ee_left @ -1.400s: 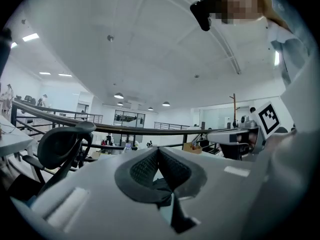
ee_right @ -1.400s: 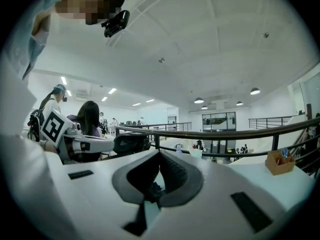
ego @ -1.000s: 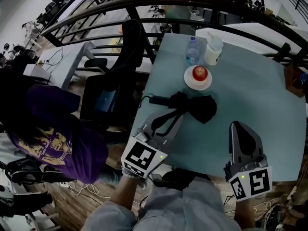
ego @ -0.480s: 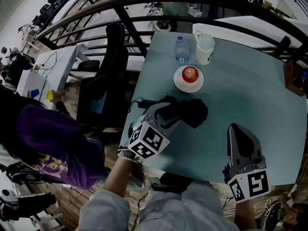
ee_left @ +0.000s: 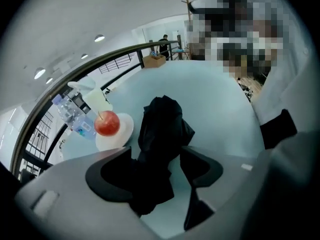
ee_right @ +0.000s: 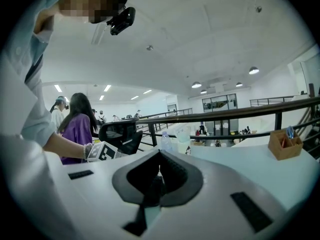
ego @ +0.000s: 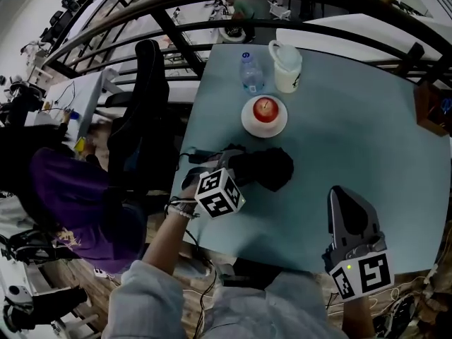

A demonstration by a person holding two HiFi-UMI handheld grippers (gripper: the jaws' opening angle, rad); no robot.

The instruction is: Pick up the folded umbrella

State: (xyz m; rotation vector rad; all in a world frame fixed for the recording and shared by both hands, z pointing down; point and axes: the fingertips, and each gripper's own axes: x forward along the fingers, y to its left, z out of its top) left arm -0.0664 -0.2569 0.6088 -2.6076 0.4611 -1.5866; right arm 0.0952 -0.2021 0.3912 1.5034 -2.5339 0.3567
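The left tongs (ee_left: 156,156) stand open, their jaws straddling the near end of the folded umbrella (ee_left: 161,126). Its black cloth lies against one jaw and runs on ahead. The right tongs (ee_right: 159,159), well off to the right, are closed on nothing. The tabletop (ego: 353,140) is pale blue. Beyond the left tongs an apple (ee_left: 106,123) sits on a plate (ee_left: 126,130), with a dark railing (ee_left: 125,50) behind.

**Railed open-plan office, evenly lit**

A pale blue-green table (ego: 367,154) stands against a curved dark railing (ee_right: 219,114). Beyond it are a black office chair (ego: 145,119) and a white desk (ego: 88,94). The dim floor (ego: 78,292) looks wooden. Round lights (ee_right: 254,70) dot the white ceiling (ee_right: 200,29).
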